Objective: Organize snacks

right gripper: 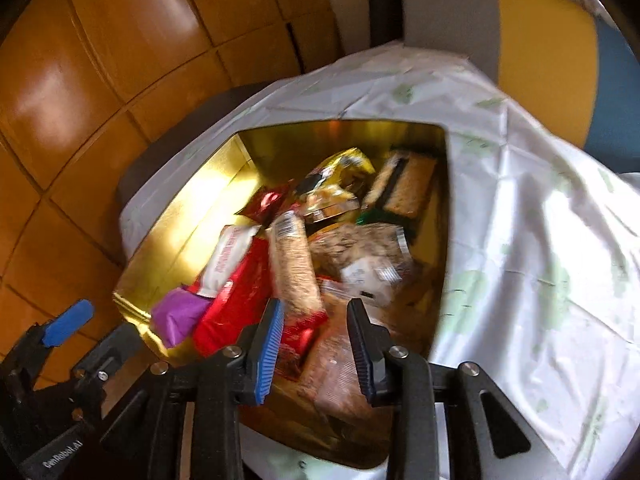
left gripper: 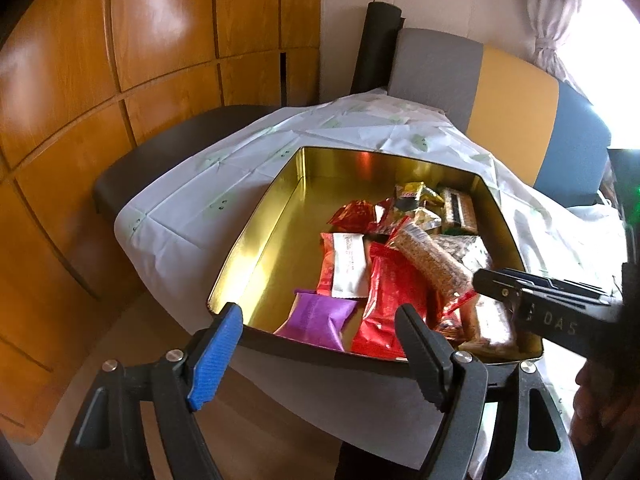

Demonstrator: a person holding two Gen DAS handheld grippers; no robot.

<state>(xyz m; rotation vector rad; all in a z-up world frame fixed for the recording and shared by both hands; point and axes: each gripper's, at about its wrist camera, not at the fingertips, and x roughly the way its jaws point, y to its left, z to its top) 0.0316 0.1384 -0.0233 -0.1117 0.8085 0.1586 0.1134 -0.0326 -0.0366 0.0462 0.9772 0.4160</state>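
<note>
Left wrist view shows the snacks (left gripper: pixel 384 264) heaped at the right of the tin (left gripper: pixel 256 236), left gripper (left gripper: pixel 320 324) wide and empty at its near rim, seemingly waiting while the right gripper (right gripper: pixel 316 320), half-open and empty, hovers over the pile to pick

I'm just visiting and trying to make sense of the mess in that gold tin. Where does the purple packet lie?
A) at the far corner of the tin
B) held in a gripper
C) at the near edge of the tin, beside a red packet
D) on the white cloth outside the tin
C: the purple packet lies inside the gold tin by its near rim, next to the red packet; neither gripper holds it.
</note>
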